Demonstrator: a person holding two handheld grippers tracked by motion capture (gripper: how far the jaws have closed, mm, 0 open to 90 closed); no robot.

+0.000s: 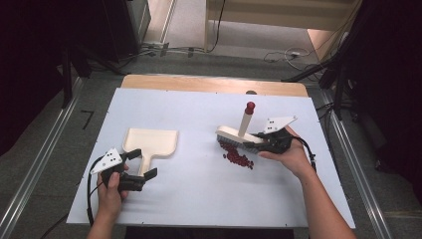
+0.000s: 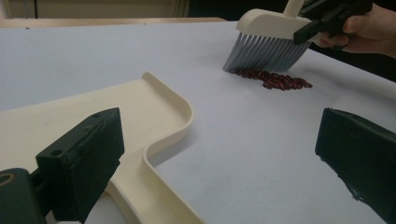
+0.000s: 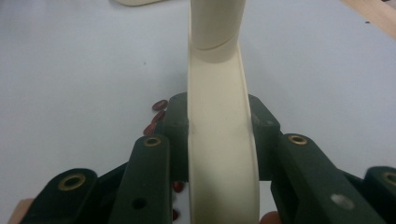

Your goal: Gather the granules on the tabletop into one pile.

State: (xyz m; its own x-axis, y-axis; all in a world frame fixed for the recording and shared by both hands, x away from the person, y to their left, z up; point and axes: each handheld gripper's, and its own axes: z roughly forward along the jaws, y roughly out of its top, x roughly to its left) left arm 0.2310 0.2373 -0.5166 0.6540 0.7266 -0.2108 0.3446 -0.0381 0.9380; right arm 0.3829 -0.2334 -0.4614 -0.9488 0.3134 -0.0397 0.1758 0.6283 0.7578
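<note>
A cream hand brush (image 1: 238,135) with grey bristles and a red-tipped handle stands on the white table. My right gripper (image 1: 255,140) is shut on the brush (image 3: 219,140) head, pads pressed on both sides. A small pile of red beans (image 1: 238,159) lies just in front of the bristles (image 2: 264,51), with the same beans (image 2: 275,80) on the sheet beyond the pan. A cream dustpan (image 1: 151,143) lies flat at the left. My left gripper (image 1: 142,163) is open, its jaws straddling the dustpan's (image 2: 116,121) handle without touching it.
The white sheet (image 1: 199,194) covers the table, with a wooden strip (image 1: 214,84) along the far edge. Metal rails (image 1: 40,159) run down both sides of the table. Cables (image 1: 288,55) lie on the floor beyond.
</note>
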